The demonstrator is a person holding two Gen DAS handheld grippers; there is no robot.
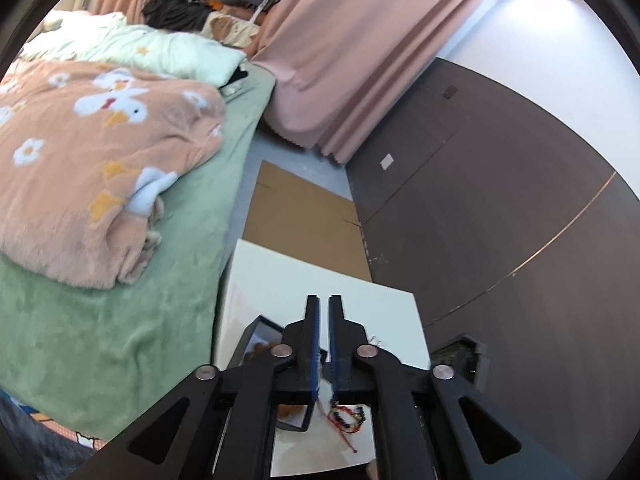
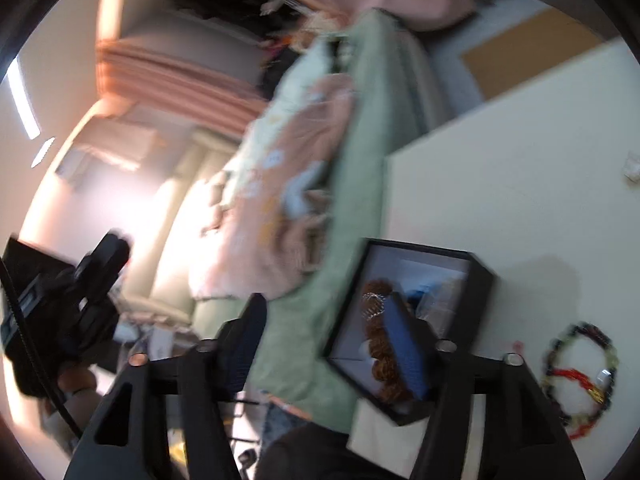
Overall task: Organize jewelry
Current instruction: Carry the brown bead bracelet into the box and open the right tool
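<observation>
Fingers: your left gripper [image 1: 323, 304] is nearly closed, empty; right gripper [image 2: 326, 320] spread wide above the black rectangular jewelry tray [image 2: 478, 270]. Beaded red-and-black bracelets [image 2: 580, 376] lie right, likely awaiting sorting.

Smooth matt white surface [image 1: 384, 304] – fleecy cloth blanket [image 1: 92, 168], plain brown cardboard [image 1: 304, 216], beaded bracelets [image 2: 580, 376] (glossy), matt black box [image 2: 478, 276].

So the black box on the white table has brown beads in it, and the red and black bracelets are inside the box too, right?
Not quite. The black box on the white table does hold brown beads, but the red and black bracelets lie outside it, on the tabletop beside the box. The right wrist view shows this.
</observation>
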